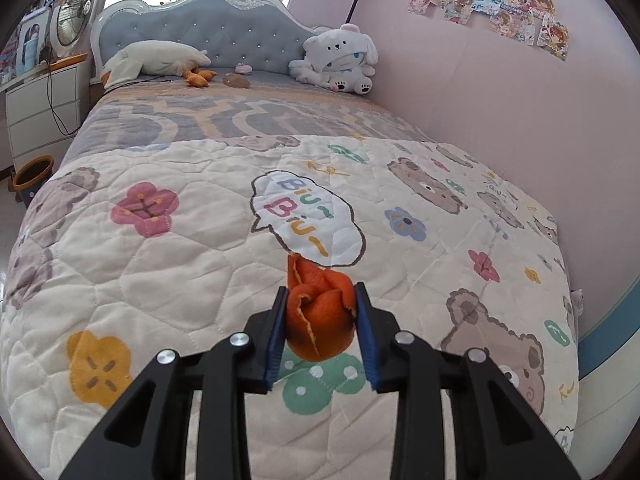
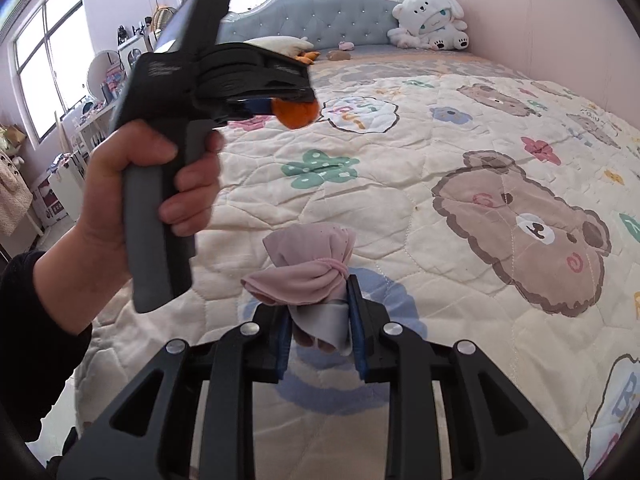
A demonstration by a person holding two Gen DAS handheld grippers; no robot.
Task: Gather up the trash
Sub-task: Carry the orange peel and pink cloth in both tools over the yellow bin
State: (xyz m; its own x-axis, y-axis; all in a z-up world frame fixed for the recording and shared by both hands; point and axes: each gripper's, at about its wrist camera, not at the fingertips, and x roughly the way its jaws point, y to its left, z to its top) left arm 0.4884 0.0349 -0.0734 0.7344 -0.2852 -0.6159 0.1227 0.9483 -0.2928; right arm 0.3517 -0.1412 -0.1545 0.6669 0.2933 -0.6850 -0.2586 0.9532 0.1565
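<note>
Open quilt (image 1: 168, 276) is stretching clear ahead across the bed, the pink wall (image 1: 480, 92) is closing off the right side, and plush toys (image 1: 340, 62) are crowding the headboard (image 1: 200, 32).

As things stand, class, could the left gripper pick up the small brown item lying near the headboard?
Probably not yet. The left gripper is shut on orange peel, so its jaws are full, and the brown item lies at the bed's far end.

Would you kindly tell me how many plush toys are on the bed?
2: a white goose plush lying by the headboard, and a white dog plush sitting beside the wall. Smaller ones may be hidden.
</note>
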